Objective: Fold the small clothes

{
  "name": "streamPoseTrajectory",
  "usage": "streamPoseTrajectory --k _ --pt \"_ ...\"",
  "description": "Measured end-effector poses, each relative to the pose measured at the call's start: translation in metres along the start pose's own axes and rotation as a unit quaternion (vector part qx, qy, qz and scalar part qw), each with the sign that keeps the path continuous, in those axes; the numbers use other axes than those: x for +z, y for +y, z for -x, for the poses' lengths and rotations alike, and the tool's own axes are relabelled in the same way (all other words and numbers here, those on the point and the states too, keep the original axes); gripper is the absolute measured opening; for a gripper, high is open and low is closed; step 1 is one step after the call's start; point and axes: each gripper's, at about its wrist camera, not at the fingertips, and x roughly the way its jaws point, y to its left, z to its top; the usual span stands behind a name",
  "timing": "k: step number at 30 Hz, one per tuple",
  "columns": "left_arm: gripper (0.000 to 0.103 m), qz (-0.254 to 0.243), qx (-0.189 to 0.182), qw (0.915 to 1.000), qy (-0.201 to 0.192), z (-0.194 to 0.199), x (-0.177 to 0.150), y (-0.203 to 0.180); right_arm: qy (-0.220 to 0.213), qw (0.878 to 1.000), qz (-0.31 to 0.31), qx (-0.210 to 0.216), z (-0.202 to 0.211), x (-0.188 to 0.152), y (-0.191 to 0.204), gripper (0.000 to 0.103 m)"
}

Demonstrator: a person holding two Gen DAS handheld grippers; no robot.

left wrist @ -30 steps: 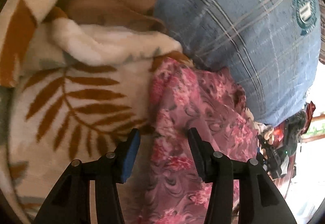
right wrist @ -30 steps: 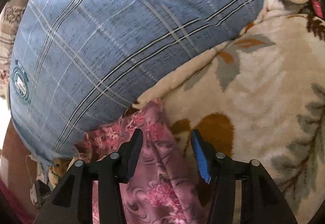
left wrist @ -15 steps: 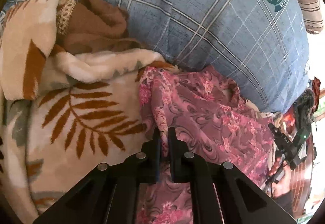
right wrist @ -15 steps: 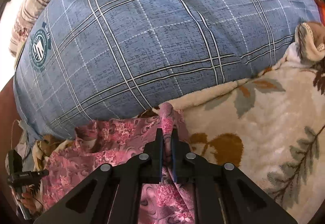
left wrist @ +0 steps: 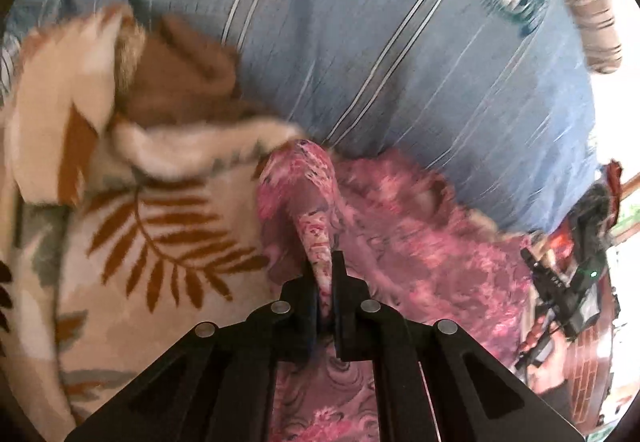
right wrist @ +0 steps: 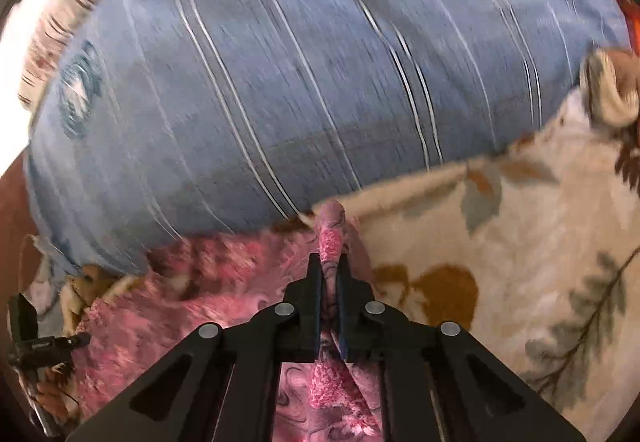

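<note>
While both views are smeared by motion blur, we are pinching the pink floral garment (left wrist: pixel 404 254) at two points: the left gripper (left wrist: pixel 325 284) is pressing its jaws together on a raised ridge of the cloth, and the right gripper (right wrist: pixel 329 284) is clamping a similar ridge (right wrist: pixel 331 238). We are judging the step in hand to be the lifting of one edge, a preparation for spreading or for a first fold; nothing is yet folded. The garment is lying crumpled on a cream fleece blanket with a leaf print (left wrist: pixel 160 242), touching the blue plaid pillow (left wrist: pixel 400 41) behind it. The next move is calling for both grips to rise together and draw apart, so that the cloth is hanging taut without slipping from the jaws. We are working on a soft, uneven bed surface, which will probably yield under any pressing. A brown cloth (left wrist: pixel 176 81) is bunched at the blanket's far corner, a striped fabric (right wrist: pixel 72 1) is showing beyond the pillow, and bright daylight is entering at the frame edge.
</note>
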Motion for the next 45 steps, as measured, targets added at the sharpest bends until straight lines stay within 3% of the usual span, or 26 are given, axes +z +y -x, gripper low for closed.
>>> streamPoseTrajectory --k 6,11,15,17,21,24,26,27,28,30,31,32,34,36,38,39,42,45 --pt "0.004 0.018 -0.007 0.9979 -0.062 0.01 0.021 -0.005 -0.038 0.999 -0.018 0.008 -0.001 0.028 0.006 0.005" --pt "0.004 0.053 0.028 0.998 -0.021 -0.036 0.024 0.019 -0.012 0.999 -0.035 -0.02 -0.039 0.026 -0.001 0.005" --pt "0.006 0.055 0.081 0.9951 0.015 -0.072 0.015 0.035 0.059 0.994 -0.067 -0.06 -0.084 0.009 -0.019 0.006" --pt "0.007 0.054 0.087 0.9946 0.021 -0.076 0.012 0.037 0.091 0.988 -0.095 -0.08 -0.095 0.0 -0.03 0.01" --pt "0.008 0.031 0.096 0.9949 -0.004 -0.045 0.005 0.028 0.046 0.986 -0.159 -0.035 -0.063 -0.002 -0.042 0.015" --pt "0.01 -0.003 0.088 0.9952 -0.043 -0.008 -0.016 0.006 0.007 0.992 -0.124 0.027 -0.027 -0.007 -0.028 0.015" --pt "0.025 -0.015 0.071 0.9956 -0.059 0.008 -0.039 -0.008 0.003 0.994 -0.103 0.049 -0.017 -0.015 -0.019 0.015" --pt "0.038 -0.015 0.066 0.9957 -0.064 0.01 -0.05 -0.013 0.017 0.994 -0.091 0.051 -0.018 -0.024 -0.015 0.015" --pt "0.047 -0.013 0.067 0.9957 -0.062 0.009 -0.06 -0.014 0.036 0.995 -0.085 0.036 -0.023 -0.03 -0.013 0.017" --pt "0.046 -0.009 0.087 0.9959 -0.023 -0.008 -0.076 -0.015 0.085 0.994 -0.07 -0.016 -0.039 -0.051 -0.009 0.016" --pt "0.045 -0.012 0.103 0.9946 0.001 -0.017 -0.08 -0.015 0.059 0.996 -0.061 -0.028 -0.029 -0.053 -0.004 0.015" --pt "0.045 -0.019 0.125 0.9919 0.016 -0.024 -0.084 -0.018 0.067 0.995 -0.064 -0.039 -0.024 -0.052 0.001 0.018" --pt "0.047 -0.032 0.145 0.9888 0.002 -0.015 -0.094 -0.025 0.06 0.994 -0.08 -0.034 -0.007 -0.053 0.001 0.022" --pt "0.05 -0.028 0.142 0.9895 -0.006 0.0 -0.103 -0.03 0.021 0.994 -0.099 -0.029 0.025 -0.058 -0.006 0.024" --pt "0.055 -0.007 0.13 0.9914 -0.008 0.01 -0.113 -0.029 -0.013 0.99 -0.128 -0.05 0.047 -0.066 -0.023 0.044" --pt "0.057 0.004 0.127 0.9919 -0.006 0.015 -0.116 -0.026 -0.029 0.985 -0.155 -0.065 0.06 -0.075 -0.034 0.046" --pt "0.057 0.02 0.129 0.9914 0.008 0.018 -0.131 -0.02 -0.025 0.974 -0.217 -0.062 0.072 -0.101 -0.061 0.046" --pt "0.064 0.015 0.152 0.9881 0.01 0.021 -0.14 -0.02 -0.01 0.979 -0.2 -0.044 0.065 -0.12 -0.061 0.046"
